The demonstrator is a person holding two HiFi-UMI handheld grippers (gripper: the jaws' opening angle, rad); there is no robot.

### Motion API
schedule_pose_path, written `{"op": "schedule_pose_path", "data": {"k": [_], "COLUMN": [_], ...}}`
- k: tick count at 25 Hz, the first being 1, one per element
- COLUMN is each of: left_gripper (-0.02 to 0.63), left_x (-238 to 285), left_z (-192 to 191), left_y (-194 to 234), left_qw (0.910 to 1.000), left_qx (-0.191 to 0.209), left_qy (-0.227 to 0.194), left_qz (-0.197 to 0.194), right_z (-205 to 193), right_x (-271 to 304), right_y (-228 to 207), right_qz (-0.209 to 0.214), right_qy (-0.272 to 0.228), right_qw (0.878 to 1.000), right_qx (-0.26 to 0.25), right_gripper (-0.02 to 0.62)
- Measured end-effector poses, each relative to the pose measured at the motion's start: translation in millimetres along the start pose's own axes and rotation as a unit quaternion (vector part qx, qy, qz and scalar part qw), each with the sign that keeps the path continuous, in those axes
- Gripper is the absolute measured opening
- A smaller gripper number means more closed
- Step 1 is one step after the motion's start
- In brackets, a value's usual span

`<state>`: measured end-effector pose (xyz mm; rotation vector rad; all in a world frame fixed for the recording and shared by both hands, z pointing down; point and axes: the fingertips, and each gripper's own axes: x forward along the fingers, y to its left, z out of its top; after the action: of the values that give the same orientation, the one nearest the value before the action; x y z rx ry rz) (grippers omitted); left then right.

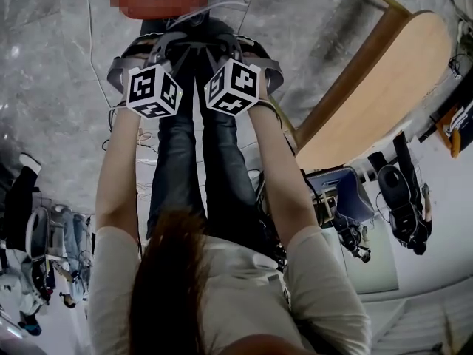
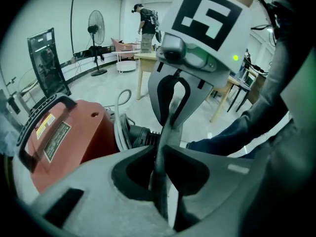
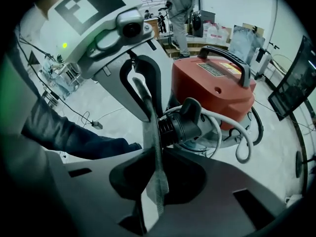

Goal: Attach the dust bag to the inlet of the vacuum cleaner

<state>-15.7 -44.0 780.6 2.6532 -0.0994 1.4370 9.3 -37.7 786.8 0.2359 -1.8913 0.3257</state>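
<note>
Right gripper view: dust bag point(image 3: 157, 186) pinched in right claw point(image 3: 155, 154), beside inlet point(image 3: 183, 123).

L arm point(image 1: 118, 168): stretched out ahead, forearm bare, pale short sleeve at shoulder.
R arm point(image 1: 277, 168): same pose, approx. parallel to L arm.
L gripper point(image 2: 158, 154): pointing steeply down; jaws nearly together, pinching thin grey edge of dust bag point(image 3: 159, 184).
R gripper point(image 3: 157, 154): steeply down, facing L gripper; jaws clamped on the same edge.
Marker cubes point(image 1: 154, 91): side by side, small gap btwn.
</note>
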Motion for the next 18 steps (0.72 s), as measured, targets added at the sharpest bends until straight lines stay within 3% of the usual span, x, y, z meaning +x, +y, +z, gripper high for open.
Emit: {"op": "schedule_pose_path", "data": {"k": [3, 9, 11, 14, 18], "left_gripper": [0.066, 0.066, 0.066, 0.066, 0.074], "left_x": [1.4, 3.4, 7.1, 13.6, 20.7], "left_z": [-1.3, 0.2, 3.9, 10.9, 18.8], "left_y": [4.5, 8.5, 11.7, 12.5, 20.5], "left_qw": [0.9999, 0.9923, 0.9890, 0.9890, 0.9962], "left_qx": [0.002, -0.110, -0.128, -0.123, -0.072], "left_qy": [0.000, -0.021, -0.023, -0.019, 0.000], "left_qz": [-0.011, 0.052, 0.071, 0.080, 0.048], "right_z": [1.4, 0.7, -2.0, -9.7, -16.1], "right_x": [2.1, 5.9, 6.2, 4.9, 2.3], "right_y": [-2.7, -16.7, -23.8, -29.5, -33.8], "right_qz": [-0.005, 0.001, 0.003, -0.003, -0.029], "right_qy": [-0.001, 0.018, 0.020, 0.021, 0.005], "right_qw": [1.000, 0.999, 0.999, 0.999, 0.999], "right_qx": [0.019, -0.026, -0.049, -0.048, 0.022], "right_gripper": [0.051, 0.064, 0.064, 0.067, 0.067]}}
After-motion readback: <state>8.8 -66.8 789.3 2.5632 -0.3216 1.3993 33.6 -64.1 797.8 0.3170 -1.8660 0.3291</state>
